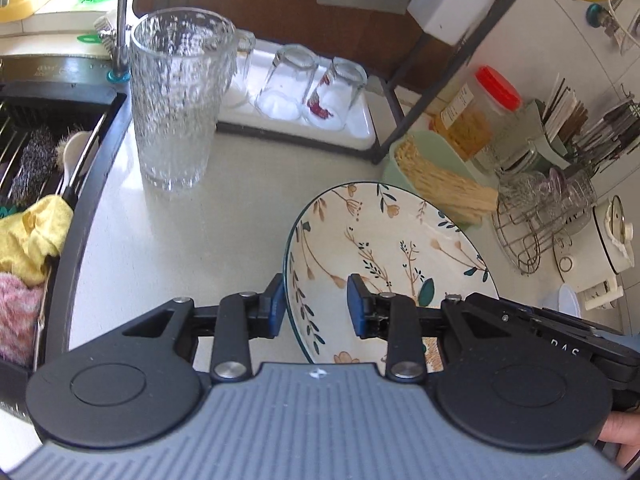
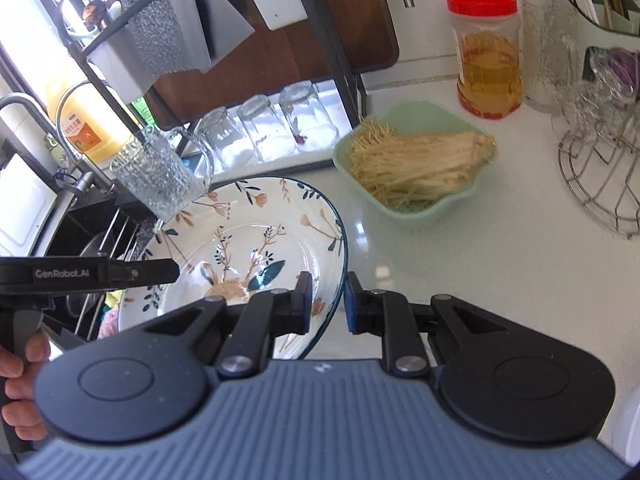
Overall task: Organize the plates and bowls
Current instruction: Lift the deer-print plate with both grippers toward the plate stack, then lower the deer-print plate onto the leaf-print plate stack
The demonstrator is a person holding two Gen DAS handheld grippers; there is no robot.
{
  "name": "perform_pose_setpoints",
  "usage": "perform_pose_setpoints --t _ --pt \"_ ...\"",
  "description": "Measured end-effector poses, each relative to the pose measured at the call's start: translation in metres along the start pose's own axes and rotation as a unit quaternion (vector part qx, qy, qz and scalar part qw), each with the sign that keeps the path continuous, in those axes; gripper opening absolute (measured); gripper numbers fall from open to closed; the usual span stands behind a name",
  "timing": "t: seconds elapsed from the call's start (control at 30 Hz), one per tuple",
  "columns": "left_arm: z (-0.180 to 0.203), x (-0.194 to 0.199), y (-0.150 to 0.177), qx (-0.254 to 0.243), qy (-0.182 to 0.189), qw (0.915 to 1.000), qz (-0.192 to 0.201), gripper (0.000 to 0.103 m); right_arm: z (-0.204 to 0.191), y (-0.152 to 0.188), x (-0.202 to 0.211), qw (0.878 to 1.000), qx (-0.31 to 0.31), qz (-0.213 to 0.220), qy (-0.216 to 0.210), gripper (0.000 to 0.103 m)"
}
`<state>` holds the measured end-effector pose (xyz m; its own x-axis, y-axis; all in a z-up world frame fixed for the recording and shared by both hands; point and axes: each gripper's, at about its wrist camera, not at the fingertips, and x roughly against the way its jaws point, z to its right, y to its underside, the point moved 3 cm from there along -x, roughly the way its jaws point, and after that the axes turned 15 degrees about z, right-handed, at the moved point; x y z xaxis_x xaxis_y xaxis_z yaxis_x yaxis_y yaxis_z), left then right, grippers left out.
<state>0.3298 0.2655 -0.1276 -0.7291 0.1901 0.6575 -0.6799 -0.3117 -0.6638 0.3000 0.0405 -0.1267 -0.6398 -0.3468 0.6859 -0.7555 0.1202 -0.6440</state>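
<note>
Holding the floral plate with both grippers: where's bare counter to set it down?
Bare counter between the tall glass, the white tray and the floral plate. More lies right of the green bowl. Crowded by the wire rack.

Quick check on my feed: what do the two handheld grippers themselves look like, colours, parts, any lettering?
Both match: the left gripper and right gripper have a ribbed grey-blue body, two round black discs, black linkage arms with silver pivot pins, and blue pads on black fingers. The left one's black side, seen from the right wrist, reads GenRobot.AI. No cables or sleeves show.

My two wrist cameras look steeply down, close over the counter (image 1: 224, 208); both share the floral plate (image 1: 384, 240).
</note>
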Motion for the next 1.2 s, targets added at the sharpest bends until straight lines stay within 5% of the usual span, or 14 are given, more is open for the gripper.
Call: perform_pose_setpoints --t 0.5,1.2 --pt "0.025 0.005 0.047 -0.068 -0.012 0.9971 -0.031 0.035 0.018 0.056 0.033 0.999 -0.016 -0.045 0.014 0.020" --pt "0.035 -0.010 0.061 -0.138 -0.022 0.9885 -0.058 0.035 0.025 0.076 0.030 0.996 -0.016 -0.078 0.040 0.021"
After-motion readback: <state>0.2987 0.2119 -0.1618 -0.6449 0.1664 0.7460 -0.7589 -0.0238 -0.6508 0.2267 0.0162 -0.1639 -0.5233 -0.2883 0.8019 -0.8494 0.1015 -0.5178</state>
